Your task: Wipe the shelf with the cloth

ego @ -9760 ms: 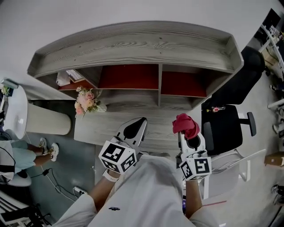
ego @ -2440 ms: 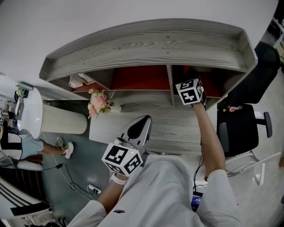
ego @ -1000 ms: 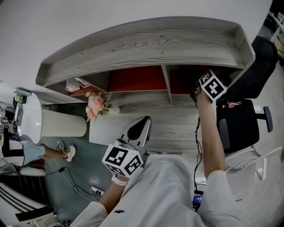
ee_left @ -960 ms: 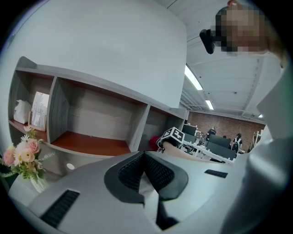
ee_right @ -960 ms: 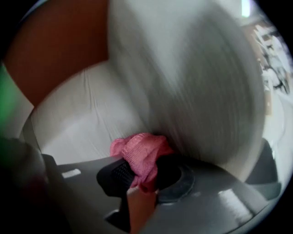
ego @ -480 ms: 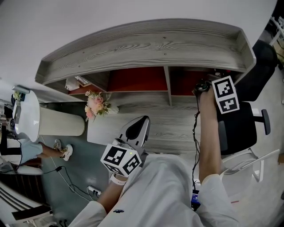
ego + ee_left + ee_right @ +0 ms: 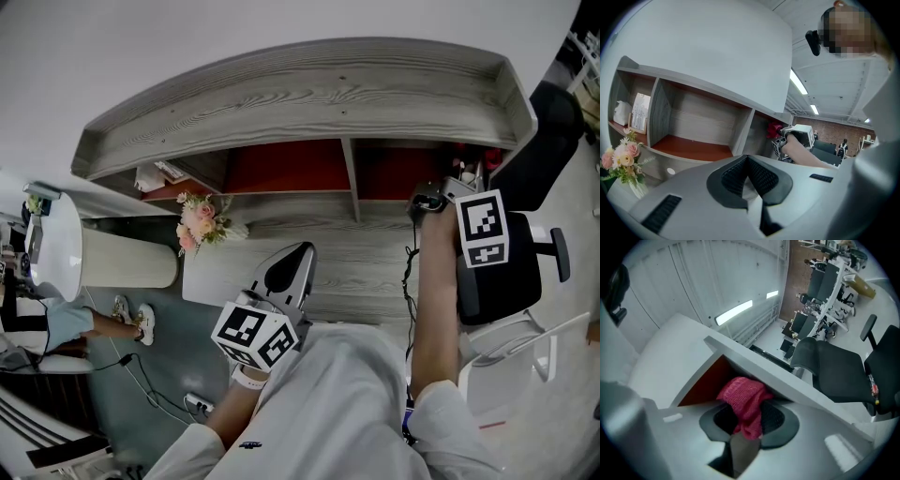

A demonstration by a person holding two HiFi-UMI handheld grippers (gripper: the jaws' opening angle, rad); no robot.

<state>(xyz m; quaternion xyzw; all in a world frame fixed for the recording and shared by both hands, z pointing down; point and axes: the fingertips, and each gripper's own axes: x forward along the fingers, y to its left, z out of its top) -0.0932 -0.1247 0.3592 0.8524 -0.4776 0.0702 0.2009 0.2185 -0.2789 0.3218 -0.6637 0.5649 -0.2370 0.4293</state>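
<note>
**Wiping Pass: Right-Hand Shelf Compartment**

The right claw [image 7: 747,422] is pinching the pink cloth [image 7: 743,399], which is bunching just ahead of its tips, at the mouth of the red-floored shelf [image 7: 703,383] compartment. The left claw [image 7: 749,171] is pressed together, empty, well apart from it. Judged step: wiping is under way. The next move calls for pressing the cloth down and sweeping it across the floor.

cloth [image 7: 744,401] mostly hidden behind shelf [image 7: 309,89] rim in head view, bystander [image 7: 42,323] cut by left edge
</note>
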